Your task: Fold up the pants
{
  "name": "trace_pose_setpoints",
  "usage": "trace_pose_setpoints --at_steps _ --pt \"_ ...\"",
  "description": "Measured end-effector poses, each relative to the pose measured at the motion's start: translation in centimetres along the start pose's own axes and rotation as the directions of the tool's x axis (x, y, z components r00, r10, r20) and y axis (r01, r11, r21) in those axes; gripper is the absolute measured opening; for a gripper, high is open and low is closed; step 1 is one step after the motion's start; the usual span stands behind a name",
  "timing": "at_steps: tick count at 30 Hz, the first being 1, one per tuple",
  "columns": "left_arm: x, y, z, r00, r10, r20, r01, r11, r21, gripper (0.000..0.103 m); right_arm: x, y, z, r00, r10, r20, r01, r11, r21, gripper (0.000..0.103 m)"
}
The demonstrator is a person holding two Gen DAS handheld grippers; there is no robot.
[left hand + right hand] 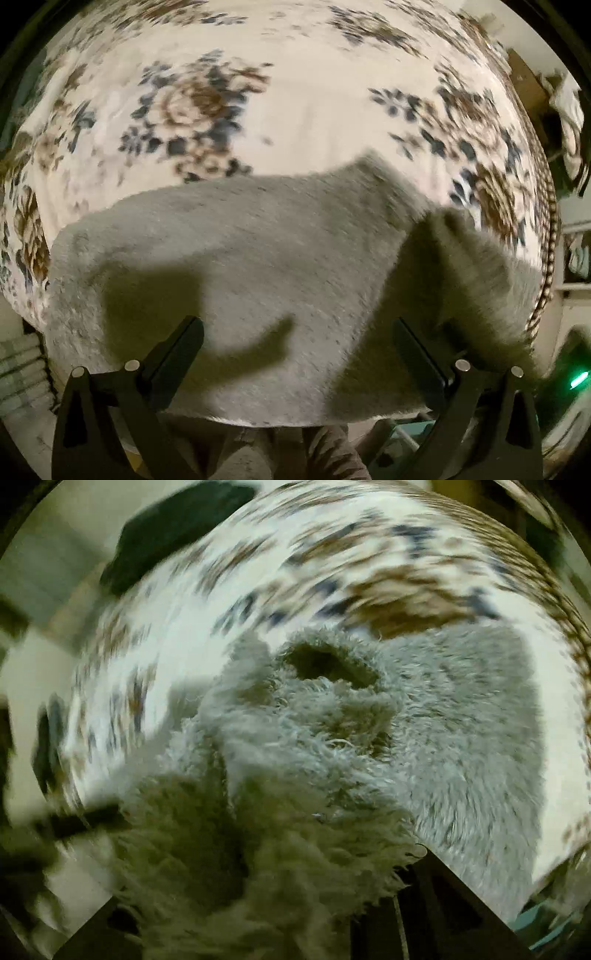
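Note:
Grey fluffy pants [258, 258] lie spread on a floral bedspread [295, 110]. My left gripper [297, 332] points down over them, its two black fingers [184, 343] wide apart and open, with nothing pinched between them. At the right of that view a fold of the pants [476, 280] stands lifted off the bed beside the right-hand finger. In the right wrist view the pants [461, 738] bunch up thickly at my right gripper [266, 867]. The fleece hides its fingertips, and the gripper is shut on that bunch. The view is blurred by motion.
The bedspread's [258, 572] patterned edge [546, 258] curves down the right. Beyond it are shelves and furniture [572, 236] and a green light [578, 378]. A person's legs [295, 454] show below the bed's near edge. A dark object [177, 528] lies past the bed's far side.

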State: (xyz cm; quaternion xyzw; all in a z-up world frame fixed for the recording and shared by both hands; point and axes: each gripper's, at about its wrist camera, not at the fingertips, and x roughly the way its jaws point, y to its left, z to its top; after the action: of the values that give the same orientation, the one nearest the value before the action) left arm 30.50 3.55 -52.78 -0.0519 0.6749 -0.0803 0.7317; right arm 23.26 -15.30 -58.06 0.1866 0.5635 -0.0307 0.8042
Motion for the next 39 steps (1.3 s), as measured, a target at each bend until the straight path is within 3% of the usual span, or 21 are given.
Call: trace_pose_setpoints --at_steps 2,5,7,9,11,13,14,17,20,21,22,23,24,25,29,33,35,36,38,39 --pt "0.2 0.6 0.9 1.0 -0.025 0.005 0.025 1.0 -0.004 0.103 1.9 2.2 -1.4 0.998 -0.054 -0.043 0.05 0.996 -0.077 0.018" --pt "0.5 0.0 2.7 0.996 -0.084 0.002 0.084 0.996 0.013 0.103 4.0 4.0 -2.0 0.987 -0.108 -0.122 0.086 0.982 -0.17 0.037" --pt "0.6 -1.0 3.7 0.993 -0.121 -0.009 0.122 0.992 0.031 0.103 3.3 4.3 -2.4 0.989 -0.026 -0.144 0.002 0.986 -0.165 0.065" --pt "0.2 -2.6 4.5 0.986 -0.163 -0.019 0.164 0.984 0.067 0.103 2.1 3.9 -2.5 0.986 0.055 -0.159 -0.078 0.986 -0.145 0.08" --pt "0.1 -4.3 4.8 0.982 -0.186 -0.03 0.188 0.977 0.104 0.103 0.4 3.0 -2.7 0.979 0.13 -0.16 -0.147 0.984 -0.105 0.083" --pt "0.2 -5.6 4.6 0.976 -0.211 -0.046 0.215 0.968 0.127 0.103 -1.6 1.2 -3.2 0.957 0.237 -0.168 -0.244 0.969 -0.026 0.084" --pt "0.5 -6.7 4.3 0.975 -0.216 -0.059 0.222 0.964 0.144 0.103 -2.2 0.5 -3.4 0.956 0.248 -0.159 -0.251 0.968 -0.001 0.084" --pt "2.3 -8.9 3.3 0.979 -0.186 -0.08 0.198 0.961 0.194 0.103 -4.1 -3.5 -3.8 0.954 0.274 -0.121 -0.257 0.956 0.139 0.084" --pt "4.9 -10.7 2.5 0.988 -0.131 -0.087 0.148 0.962 0.228 0.103 -4.3 -7.5 -4.1 0.977 0.179 -0.117 -0.148 0.962 0.23 0.084" --pt "5.6 -11.2 2.4 0.987 -0.131 -0.091 0.149 0.96 0.239 0.096 -4.1 -8.8 -4.3 0.983 0.129 -0.127 -0.094 0.964 0.25 0.084" --pt "6.4 -11.9 2.2 0.987 -0.131 -0.094 0.152 0.955 0.256 0.071 -3.8 -9.8 -4.4 0.985 0.103 -0.136 -0.063 0.961 0.268 0.084" --pt "6.8 -12.3 2.1 0.986 -0.135 -0.095 0.156 0.952 0.265 0.052 -3.6 -10.8 -4.7 0.986 0.088 -0.141 -0.044 0.956 0.289 0.084" --pt "7.4 -12.6 2.0 0.985 -0.138 -0.104 0.162 0.947 0.278 0.014 -3.4 -11.9 -4.8 0.986 0.071 -0.148 -0.021 0.95 0.313 0.084" --pt "7.6 -12.6 1.9 0.986 -0.132 -0.1 0.155 0.947 0.28 0.007 -3.3 -12.7 -4.7 0.986 0.058 -0.155 -0.005 0.946 0.323 0.084" --pt "5.9 -10.1 2.5 0.99 -0.137 -0.022 0.138 0.963 0.233 0.006 -3.7 -14.6 -4.7 0.988 0.03 -0.155 0.025 0.941 0.339 0.084" --pt "6.4 -7.1 3.1 0.992 -0.124 -0.036 0.129 0.978 0.162 0.007 -3.9 -15.1 -4.4 0.986 0.028 -0.163 0.03 0.941 0.338 0.084" --pt "6.5 -6.2 3.3 0.98 -0.183 -0.08 0.19 0.977 0.1 0.014 -3.9 -14.9 -4.1 0.985 0.027 -0.173 0.034 0.939 0.341 0.084" --pt "6.2 -5.8 3.3 0.976 -0.196 -0.099 0.204 0.976 0.075 0.024 -3.8 -14.4 -3.7 0.984 0.027 -0.176 0.037 0.936 0.35 0.084" --pt "4.1 -4.8 2.9 0.964 -0.252 -0.082 0.256 0.966 0.039 0.028 -4.0 -13.9 -3.7 0.983 0.047 -0.178 0.026 0.922 0.385 0.084" --pt "3.2 -4.5 2.3 0.963 -0.261 -0.065 0.263 0.964 0.034 0.042 -4.4 -14.2 -4.1 0.981 0.068 -0.181 0.015 0.907 0.421 0.084"
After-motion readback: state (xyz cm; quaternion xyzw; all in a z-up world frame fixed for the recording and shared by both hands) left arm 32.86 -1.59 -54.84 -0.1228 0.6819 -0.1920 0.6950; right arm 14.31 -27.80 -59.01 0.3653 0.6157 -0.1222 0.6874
